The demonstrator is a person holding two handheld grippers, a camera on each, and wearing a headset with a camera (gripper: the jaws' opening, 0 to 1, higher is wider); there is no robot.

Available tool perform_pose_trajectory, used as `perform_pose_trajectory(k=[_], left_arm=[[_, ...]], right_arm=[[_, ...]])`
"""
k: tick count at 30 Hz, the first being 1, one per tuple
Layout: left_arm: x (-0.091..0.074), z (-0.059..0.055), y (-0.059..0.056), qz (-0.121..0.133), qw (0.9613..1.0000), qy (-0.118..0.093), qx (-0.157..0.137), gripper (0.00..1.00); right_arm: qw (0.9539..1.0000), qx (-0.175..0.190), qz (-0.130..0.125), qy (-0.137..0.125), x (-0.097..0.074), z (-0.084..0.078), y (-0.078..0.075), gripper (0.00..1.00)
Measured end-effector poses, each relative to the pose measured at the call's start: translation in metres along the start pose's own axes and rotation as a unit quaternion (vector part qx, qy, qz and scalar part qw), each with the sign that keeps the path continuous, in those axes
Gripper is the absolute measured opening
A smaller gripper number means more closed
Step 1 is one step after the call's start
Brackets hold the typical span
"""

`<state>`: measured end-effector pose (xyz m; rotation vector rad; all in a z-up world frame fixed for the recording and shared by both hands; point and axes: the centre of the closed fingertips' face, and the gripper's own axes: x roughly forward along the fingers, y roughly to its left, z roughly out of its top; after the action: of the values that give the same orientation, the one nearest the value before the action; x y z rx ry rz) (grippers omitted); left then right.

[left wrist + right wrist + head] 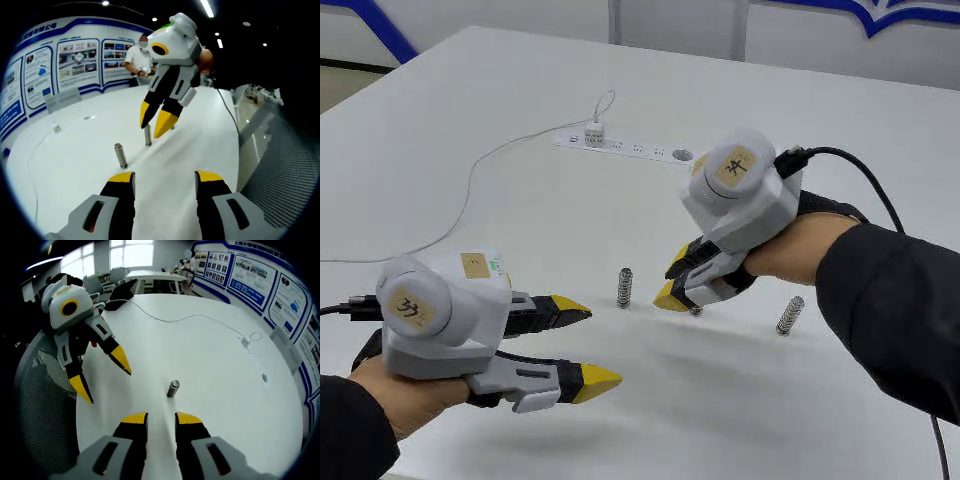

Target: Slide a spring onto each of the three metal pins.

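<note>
- Left gripper (582, 342) sits at the lower left of the head view. Its jaws are spread wide, with nothing between the yellow tips.
- In its own view the left gripper's jaws rise from the bottom edge, well apart, with bare white table (720, 400) showing between them.
- Right gripper (672, 282) is at centre right of the head view, tilted down toward the table. Its jaws are a little apart and hold nothing.
- First spring (625, 287) stands upright at the middle of the head view, just left of the right gripper's tips and not touching them. In the right gripper view it stands just above the jaws.
- Second spring (147, 135) is at the centre of the left gripper view, upright, directly under the right gripper's yellow tips.
- Third spring (790, 315) is at the right of the head view, leaning slightly, below the person's sleeve.
- I cannot tell whether a pin runs inside any of these springs.
- A power strip (620, 146) lies at the upper middle, with its cable (470, 180) trailing off to the left.
</note>
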<state>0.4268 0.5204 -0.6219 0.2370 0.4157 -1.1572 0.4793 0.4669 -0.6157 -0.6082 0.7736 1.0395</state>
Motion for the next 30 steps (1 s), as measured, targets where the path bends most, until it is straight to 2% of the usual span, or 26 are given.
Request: perform_pose_trajectory(k=[9,16,24,30], left_arm=[[0.0,0.0,-0.001,0.0,1.0,0.0,-0.002,0.51],[0.0,0.0,-0.003,-0.002,1.0,-0.001,-0.004,0.52],[0.0,0.0,-0.004,-0.002,1.0,0.001,-0.006,0.53],[-0.001,0.0,-0.003,0.0,0.9999,-0.002,-0.012,0.54]], right_arm=[[0.9987,0.035,-0.016,-0.034,-0.02,-0.025,0.009,0.23],[0.9958,0.058,-0.032,-0.063,-0.038,-0.045,0.012,0.25],[0.9916,0.088,-0.045,-0.082,-0.054,-0.063,0.016,0.28],[0.988,0.112,-0.057,-0.09,-0.063,-0.085,0.016,0.3]])
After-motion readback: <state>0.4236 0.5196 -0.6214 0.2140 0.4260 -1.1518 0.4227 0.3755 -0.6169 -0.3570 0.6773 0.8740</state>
